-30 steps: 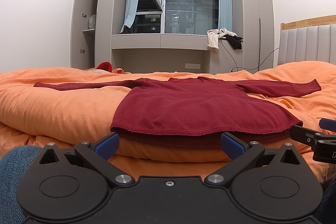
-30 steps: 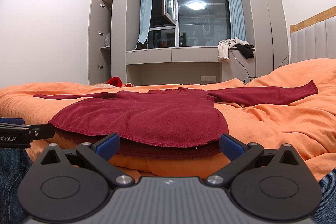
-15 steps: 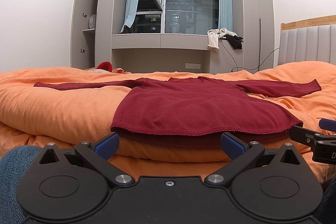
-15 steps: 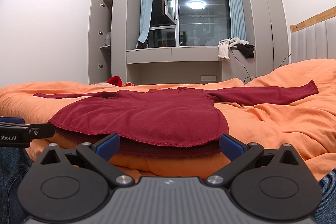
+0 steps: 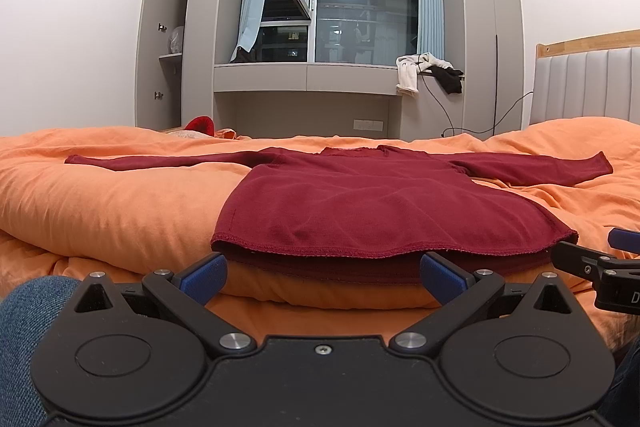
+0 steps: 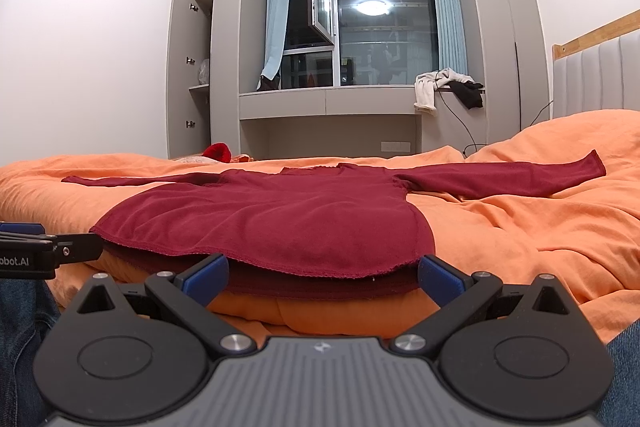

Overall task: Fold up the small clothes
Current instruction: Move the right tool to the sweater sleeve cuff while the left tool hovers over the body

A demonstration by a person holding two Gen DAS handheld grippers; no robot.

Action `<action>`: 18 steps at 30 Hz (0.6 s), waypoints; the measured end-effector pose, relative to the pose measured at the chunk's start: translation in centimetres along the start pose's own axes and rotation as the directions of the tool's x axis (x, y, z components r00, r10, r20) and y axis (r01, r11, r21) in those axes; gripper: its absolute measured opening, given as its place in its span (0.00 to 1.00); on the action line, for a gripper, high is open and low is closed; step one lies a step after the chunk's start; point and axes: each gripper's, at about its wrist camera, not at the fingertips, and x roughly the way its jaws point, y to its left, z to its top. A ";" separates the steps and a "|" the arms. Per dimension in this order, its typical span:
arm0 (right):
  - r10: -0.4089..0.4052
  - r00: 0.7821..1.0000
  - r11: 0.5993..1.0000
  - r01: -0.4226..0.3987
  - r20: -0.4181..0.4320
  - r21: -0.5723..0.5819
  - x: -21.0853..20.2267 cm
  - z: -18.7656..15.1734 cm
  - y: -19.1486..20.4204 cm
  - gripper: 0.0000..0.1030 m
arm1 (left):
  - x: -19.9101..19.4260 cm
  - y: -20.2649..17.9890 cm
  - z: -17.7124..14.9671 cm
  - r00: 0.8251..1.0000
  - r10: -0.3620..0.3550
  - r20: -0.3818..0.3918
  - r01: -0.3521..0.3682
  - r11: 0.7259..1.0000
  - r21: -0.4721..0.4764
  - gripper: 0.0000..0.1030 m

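Nearest the left camera, the left tool (image 5: 322, 273) stands with its blue fingers spread wide and nothing between them; the right tool (image 6: 324, 273) is the same, wide and empty. Each hangs low at the near edge of the bed (image 5: 100, 203), just short of the cloth and not touching it. A leg in blue jeans (image 5: 24, 311) shows at the lower left of the left view.

Straight ahead of both tools lies the dark red sweater (image 5: 360, 203), spread flat on the orange duvet. Its hem (image 5: 360, 251) is the nearest part and runs crosswise, left to right, in front of the fingers, while the body runs away from the tools toward the neckline at the far end. The left tool faces the left half of the hem and the right tool the right half, so each corner has its own nearer tool. The hem seems to sit on a second, darker layer, probably the back panel, though the low angle makes that hard to confirm.

Further back, the sleeves stretch out to either side: the left sleeve (image 5: 160, 161) long and thin, the right sleeve (image 6: 520, 177) toward the headboard (image 6: 600, 75).
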 end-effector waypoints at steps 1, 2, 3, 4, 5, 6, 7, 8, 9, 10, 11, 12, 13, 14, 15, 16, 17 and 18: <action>0.000 1.000 1.000 0.000 0.000 0.001 -0.1 0.1 0.0 1.00 | 0.1 0.0 0.0 1.000 0.000 0.000 0.000 1.000 0.000 1.00; 0.000 1.000 1.000 0.000 -0.001 0.002 -0.1 0.1 0.0 1.00 | 0.0 0.0 0.0 1.000 0.001 -0.001 -0.001 1.000 0.000 1.00; 0.001 1.000 1.000 -0.001 -0.001 0.001 -0.1 0.1 0.0 1.00 | 0.3 0.0 -0.1 1.000 0.002 -0.002 -0.002 1.000 -0.001 1.00; 0.003 1.000 1.000 -0.003 -0.003 0.001 -0.1 0.2 0.0 1.00 | 0.4 0.0 -0.1 1.000 0.003 -0.003 -0.003 1.000 -0.002 1.00; 0.005 1.000 1.000 -0.005 -0.005 0.001 -0.2 0.2 -0.1 1.00 | 0.4 -0.1 -0.1 1.000 0.004 -0.004 -0.004 1.000 -0.002 1.00; 0.007 1.000 1.000 -0.007 -0.008 0.002 -0.1 0.3 -0.1 1.00 | 0.4 0.0 -0.1 1.000 0.004 -0.006 -0.004 1.000 -0.002 1.00; 0.008 1.000 1.000 -0.008 -0.017 0.004 0.0 0.5 -0.1 1.00 | 0.3 -0.1 0.1 1.000 0.004 -0.009 -0.004 1.000 -0.001 1.00; 0.006 0.999 1.000 -0.006 -0.035 0.010 0.1 0.7 -0.2 1.00 | 0.4 -0.1 0.1 1.000 0.002 -0.013 -0.002 1.000 0.000 1.00; 0.002 0.999 1.000 -0.001 -0.051 0.016 0.3 0.9 -0.3 1.00 | 0.4 -0.1 0.1 1.000 -0.001 -0.017 0.001 1.000 0.000 1.00; -0.005 0.998 1.000 0.007 -0.067 0.024 0.6 1.3 -0.3 1.00 | 0.6 0.0 0.2 1.000 -0.007 -0.022 0.007 1.000 -0.002 1.00; -0.013 0.996 0.999 0.016 -0.087 0.032 0.8 1.6 -0.5 1.00 | 0.7 0.2 0.3 1.000 -0.011 -0.024 0.011 1.000 -0.009 1.00; -0.021 0.994 0.999 0.025 -0.108 0.035 1.1 1.9 -0.5 1.00 | 0.8 0.5 0.5 1.000 -0.010 -0.024 0.010 1.000 -0.023 1.00; -0.031 0.990 0.999 0.036 -0.136 0.039 1.5 2.2 -0.6 1.00 | 1.1 0.9 0.8 1.000 -0.010 -0.029 0.009 0.999 -0.041 0.99; -0.040 0.985 0.998 0.048 -0.169 0.044 2.0 2.7 -0.9 1.00 | 1.4 1.3 1.2 0.999 -0.015 -0.042 0.012 0.998 -0.066 0.99; -0.044 0.980 0.997 0.054 -0.195 0.050 2.4 3.2 -1.1 1.00 | 1.7 1.8 1.5 0.998 -0.023 -0.054 0.018 0.996 -0.091 1.00; -0.045 0.973 0.997 0.060 -0.226 0.058 3.0 3.7 -1.5 1.00 | 2.1 2.2 1.9 0.998 -0.030 -0.062 0.022 0.993 -0.117 1.00; -0.043 0.969 0.996 0.059 -0.242 0.060 3.4 4.1 -1.6 1.00 | 2.5 2.6 2.3 0.997 -0.032 -0.070 0.022 0.990 -0.139 1.00; -0.038 0.968 0.997 0.055 -0.250 0.060 3.9 4.5 -1.8 1.00 | 2.9 2.8 2.7 0.997 -0.030 -0.077 0.018 0.988 -0.152 1.00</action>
